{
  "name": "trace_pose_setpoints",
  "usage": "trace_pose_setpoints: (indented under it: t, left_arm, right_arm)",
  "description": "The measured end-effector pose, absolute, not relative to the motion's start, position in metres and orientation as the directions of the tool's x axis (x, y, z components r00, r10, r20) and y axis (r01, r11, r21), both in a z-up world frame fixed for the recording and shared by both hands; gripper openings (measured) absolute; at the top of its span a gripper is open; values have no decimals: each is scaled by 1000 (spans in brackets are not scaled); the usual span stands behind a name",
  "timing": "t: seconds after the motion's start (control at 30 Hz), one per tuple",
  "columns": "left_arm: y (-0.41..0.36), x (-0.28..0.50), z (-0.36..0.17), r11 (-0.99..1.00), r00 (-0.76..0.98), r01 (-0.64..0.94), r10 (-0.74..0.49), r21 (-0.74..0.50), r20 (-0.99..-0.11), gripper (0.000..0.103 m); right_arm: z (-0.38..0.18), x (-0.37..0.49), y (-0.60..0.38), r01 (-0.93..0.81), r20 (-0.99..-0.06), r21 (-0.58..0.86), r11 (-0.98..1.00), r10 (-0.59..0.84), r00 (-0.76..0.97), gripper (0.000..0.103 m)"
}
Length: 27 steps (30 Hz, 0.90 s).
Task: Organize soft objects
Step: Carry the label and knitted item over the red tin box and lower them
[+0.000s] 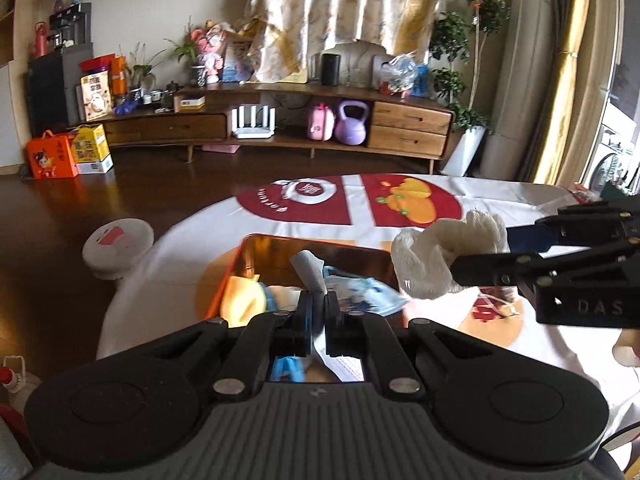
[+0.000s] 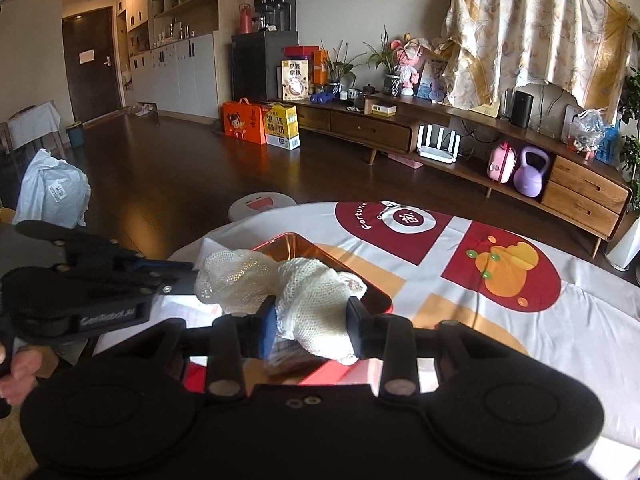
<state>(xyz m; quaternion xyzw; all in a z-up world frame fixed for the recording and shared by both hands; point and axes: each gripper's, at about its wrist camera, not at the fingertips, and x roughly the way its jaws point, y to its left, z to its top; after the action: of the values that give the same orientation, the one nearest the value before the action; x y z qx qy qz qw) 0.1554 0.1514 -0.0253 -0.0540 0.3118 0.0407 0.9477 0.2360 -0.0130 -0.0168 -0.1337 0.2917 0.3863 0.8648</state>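
My left gripper (image 1: 316, 308) is shut on a thin white strip (image 1: 307, 270), paper or cloth, that sticks up between its fingers. It hangs over an orange tin tray (image 1: 250, 246) with a shiny inside. In the tray lie a yellow and blue soft thing (image 1: 244, 300) and a blue-white packet (image 1: 368, 292). My right gripper (image 2: 312, 320) is shut on a bunched white mesh cloth (image 2: 316, 292) above the tray's (image 2: 382, 300) near right corner. In the right wrist view my left gripper (image 2: 188, 276) reaches in from the left, right beside the mesh.
The tray stands on a round table under a white cloth (image 2: 580, 320) with red and orange prints. A white round stool (image 1: 118, 248) sits on the dark floor left of the table. A long wooden cabinet (image 1: 408, 124) lines the far wall. A hand (image 2: 20, 372) holds the left gripper.
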Motion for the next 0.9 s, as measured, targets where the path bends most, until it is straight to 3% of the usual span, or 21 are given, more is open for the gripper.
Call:
trace_pose_setpoints:
  t: [0.9]
  left_arm:
    - [184,220,-86,983,721,-152,36,-107,-692,6]
  right_arm:
    - [-97,315,64,-706,-740,-45,707,452,499,36]
